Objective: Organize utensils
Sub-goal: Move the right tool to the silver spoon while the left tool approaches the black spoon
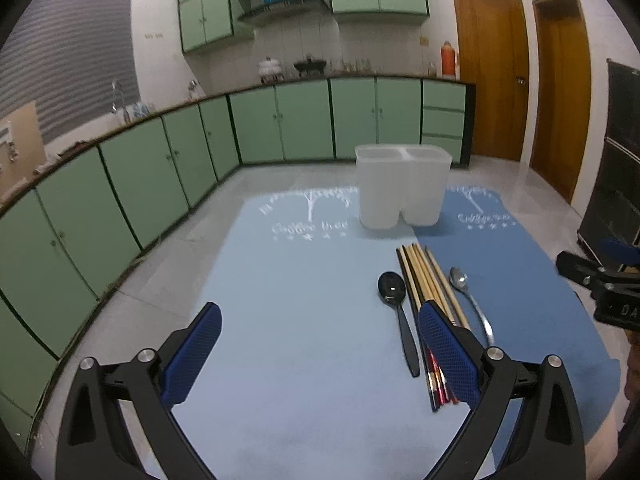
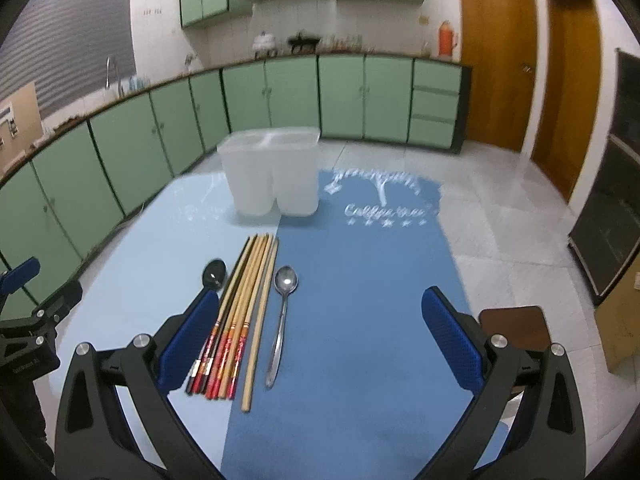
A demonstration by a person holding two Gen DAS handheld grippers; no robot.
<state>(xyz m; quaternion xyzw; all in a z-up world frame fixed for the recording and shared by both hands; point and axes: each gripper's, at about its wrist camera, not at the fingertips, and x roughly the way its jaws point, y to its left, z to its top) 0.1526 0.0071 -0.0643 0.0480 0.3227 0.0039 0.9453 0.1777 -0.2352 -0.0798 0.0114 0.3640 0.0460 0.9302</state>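
A translucent white two-compartment holder (image 1: 402,190) (image 2: 272,172) stands upright at the far end of two blue mats. Nearer me lie a black spoon (image 1: 396,304) (image 2: 214,274), a bundle of several wooden chopsticks (image 1: 430,284) (image 2: 244,304) and a metal spoon (image 1: 468,296) (image 2: 282,312), all flat and side by side. My left gripper (image 1: 320,344) is open and empty, above the light mat left of the utensils. My right gripper (image 2: 320,328) is open and empty, above the dark mat right of them.
A light blue mat (image 1: 288,300) and a darker blue mat (image 2: 360,300) cover the table. Green kitchen cabinets (image 1: 160,168) run along the left and back, wooden doors (image 1: 492,72) at the right. A brown stool (image 2: 516,326) stands beside the table. The other gripper (image 1: 600,284) shows at the right edge.
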